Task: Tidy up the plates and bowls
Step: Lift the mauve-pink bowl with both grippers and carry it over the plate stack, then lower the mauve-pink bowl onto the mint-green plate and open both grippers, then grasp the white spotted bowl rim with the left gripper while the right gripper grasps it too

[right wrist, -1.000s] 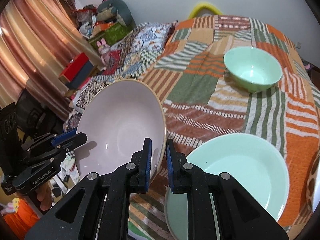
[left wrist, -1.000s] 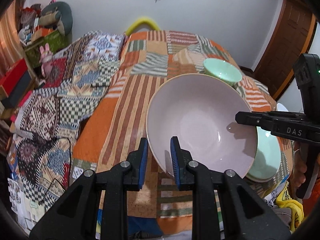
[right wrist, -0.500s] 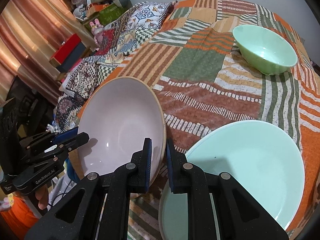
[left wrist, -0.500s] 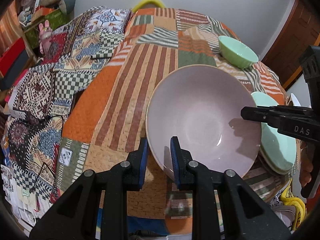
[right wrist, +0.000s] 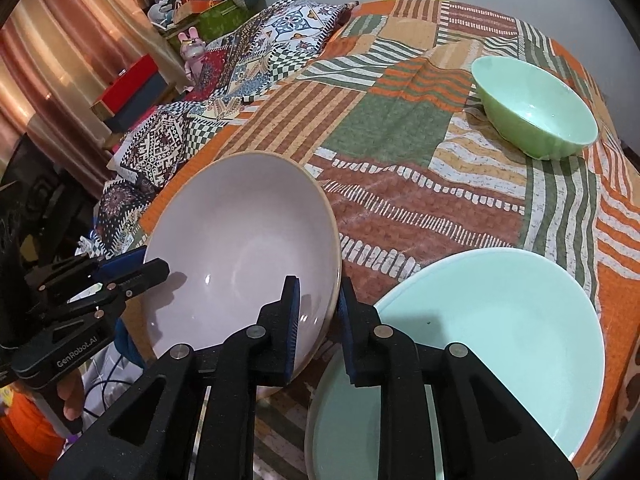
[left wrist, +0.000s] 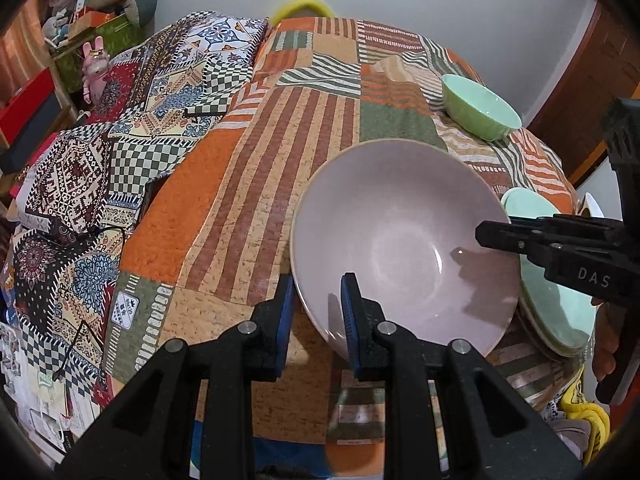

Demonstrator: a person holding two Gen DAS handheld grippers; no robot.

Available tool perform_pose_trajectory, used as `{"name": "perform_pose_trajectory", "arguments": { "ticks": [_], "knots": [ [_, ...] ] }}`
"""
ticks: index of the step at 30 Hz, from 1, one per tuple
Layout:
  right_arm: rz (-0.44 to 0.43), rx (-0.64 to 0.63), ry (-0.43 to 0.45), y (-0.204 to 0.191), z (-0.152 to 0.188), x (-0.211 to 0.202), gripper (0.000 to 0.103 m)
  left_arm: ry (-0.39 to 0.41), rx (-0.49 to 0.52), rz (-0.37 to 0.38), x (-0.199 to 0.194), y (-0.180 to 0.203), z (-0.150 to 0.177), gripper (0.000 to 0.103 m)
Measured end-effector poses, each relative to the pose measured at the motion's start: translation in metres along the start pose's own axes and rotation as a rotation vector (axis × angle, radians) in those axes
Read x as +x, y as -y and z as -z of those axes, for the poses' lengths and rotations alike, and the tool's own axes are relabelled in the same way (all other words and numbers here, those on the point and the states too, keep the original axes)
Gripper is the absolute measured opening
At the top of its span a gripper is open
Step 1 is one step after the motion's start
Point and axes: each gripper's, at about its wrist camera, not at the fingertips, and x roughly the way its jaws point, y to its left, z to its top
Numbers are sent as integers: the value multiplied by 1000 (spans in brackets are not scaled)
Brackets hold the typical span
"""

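Two tools grip one big pink bowl [left wrist: 400, 240] by opposite rims: left tool [left wrist: 316, 312] clamps near edge, right tool [right wrist: 318, 320] clamps the far side. Bowl tilted, held over patchwork-covered bench [right wrist: 400, 128], just beside mint plate [right wrist: 500, 320]. Small green bowl [right wrist: 536, 108] sits well apart w/ nothing touching it.

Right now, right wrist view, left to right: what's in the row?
left gripper → pink bowl → right gripper clamping its rim → mint plate; the small green bowl sits farther back on the right.
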Motion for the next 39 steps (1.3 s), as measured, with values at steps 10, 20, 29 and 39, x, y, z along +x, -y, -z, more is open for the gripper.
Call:
{"name": "perform_pose_trajectory", "arguments": {
  "ticks": [10,20,29,39],
  "knots": [
    [18,6,156,10,3,-57,33,78,18,-16,-35,11,-18,23],
    [121,70,395,51,27,-154,51,222,187,69,-86,97,-53,28],
    [276,209,507,125,68,-225,56,282,317,197,-102,202,-79,41],
    [405,390,510,199,118,-251,56,194,424,297,-59,300,-95,41]
  ]
}}
